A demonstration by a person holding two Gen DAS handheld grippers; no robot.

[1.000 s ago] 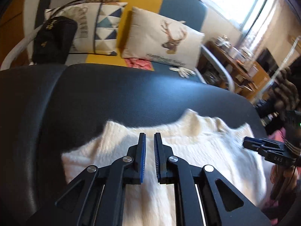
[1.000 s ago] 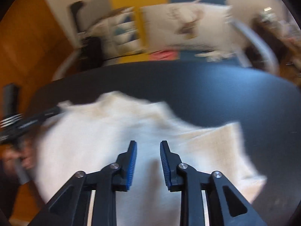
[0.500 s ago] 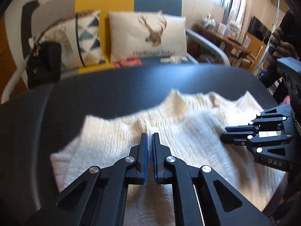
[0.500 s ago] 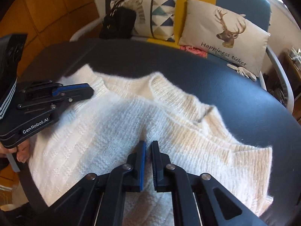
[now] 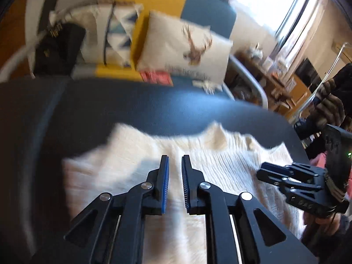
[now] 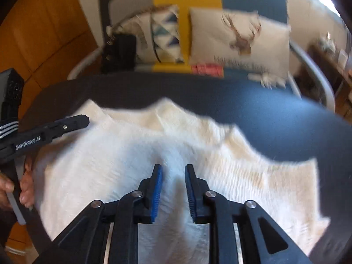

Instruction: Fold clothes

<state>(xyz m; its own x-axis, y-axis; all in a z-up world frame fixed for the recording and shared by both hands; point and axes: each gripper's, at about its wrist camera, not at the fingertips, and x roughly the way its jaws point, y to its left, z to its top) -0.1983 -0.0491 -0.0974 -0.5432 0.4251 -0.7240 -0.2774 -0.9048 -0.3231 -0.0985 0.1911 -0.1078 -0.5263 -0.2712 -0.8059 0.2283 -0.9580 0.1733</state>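
White sweater [image 6: 132,165] spread on the dark table [image 6: 275,121].
Both the left gripper [image 5: 175,165] and right gripper [image 6: 173,173] were being opened above it; nothing was gripped.

We're getting strong daylight from the window [image 5: 270,4], which burns out to plain white glare, and a soft sheen lies on the dark table [image 5: 176,107] below it. Motion blur smears both views: the deer cushion [image 6: 239,37] left of the window is streaky, and the white sweater [image 6: 154,149] has fuzzy edges. We see grey shadows on the knit near us. Fisheye bending curves everything, and black vignette fills the corners.
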